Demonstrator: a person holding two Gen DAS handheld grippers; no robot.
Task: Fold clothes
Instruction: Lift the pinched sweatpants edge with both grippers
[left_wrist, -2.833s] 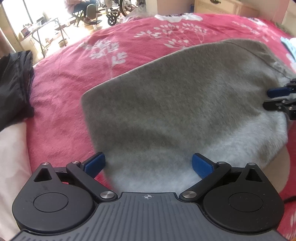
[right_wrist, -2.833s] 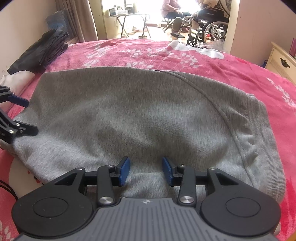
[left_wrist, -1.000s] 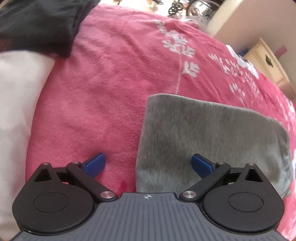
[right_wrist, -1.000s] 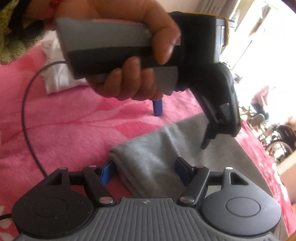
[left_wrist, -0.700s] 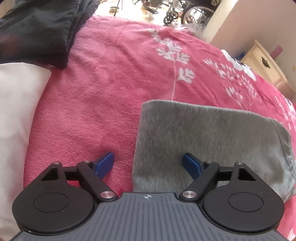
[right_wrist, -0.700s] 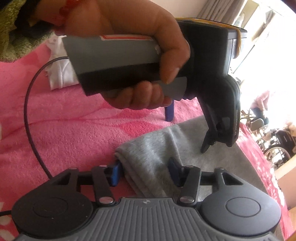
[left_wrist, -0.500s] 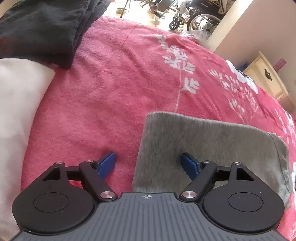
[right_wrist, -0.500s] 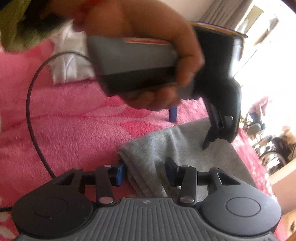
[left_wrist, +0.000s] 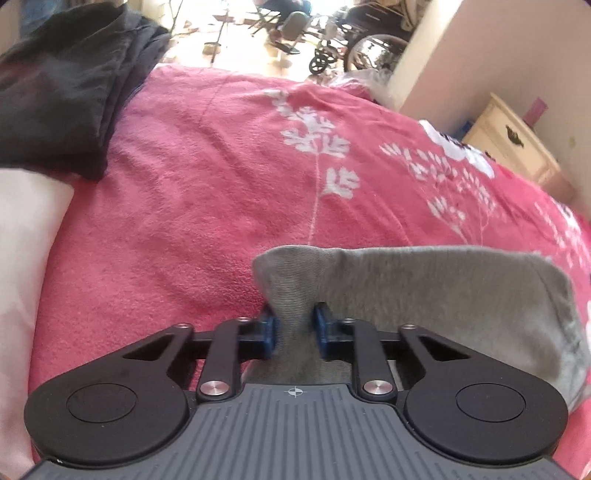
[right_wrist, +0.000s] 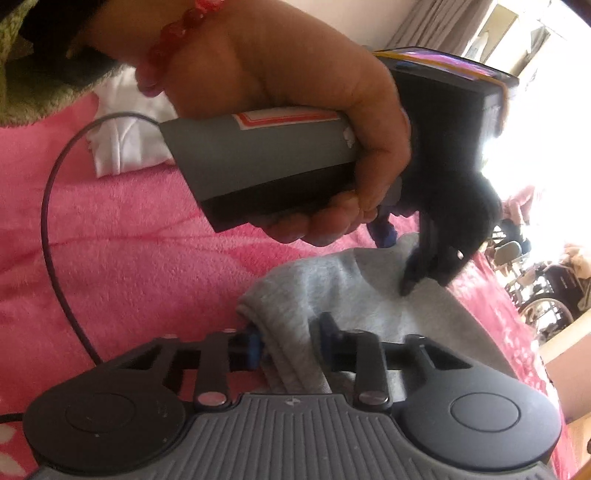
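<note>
On pink blanket (left_wrist: 192, 206), L gripper (left_wrist: 293, 328) & R gripper (right_wrist: 288, 341) jaws closing, both pinching grey garment (left_wrist: 424, 288) edge

- The right gripper (right_wrist: 288, 341) has its blue pads either side of a corner of the folded grey sweatshirt (right_wrist: 354, 295), jaws closing on the cloth.
- Just ahead, the left gripper (right_wrist: 400, 258) pinches the same edge, gripped by a hand (right_wrist: 295, 110) wearing a red bead bracelet (right_wrist: 177, 29).
- Beneath lies a pink blanket (right_wrist: 129, 240); a black cable (right_wrist: 51, 229) loops leftward, white cloth (right_wrist: 122, 136) beyond.
</note>
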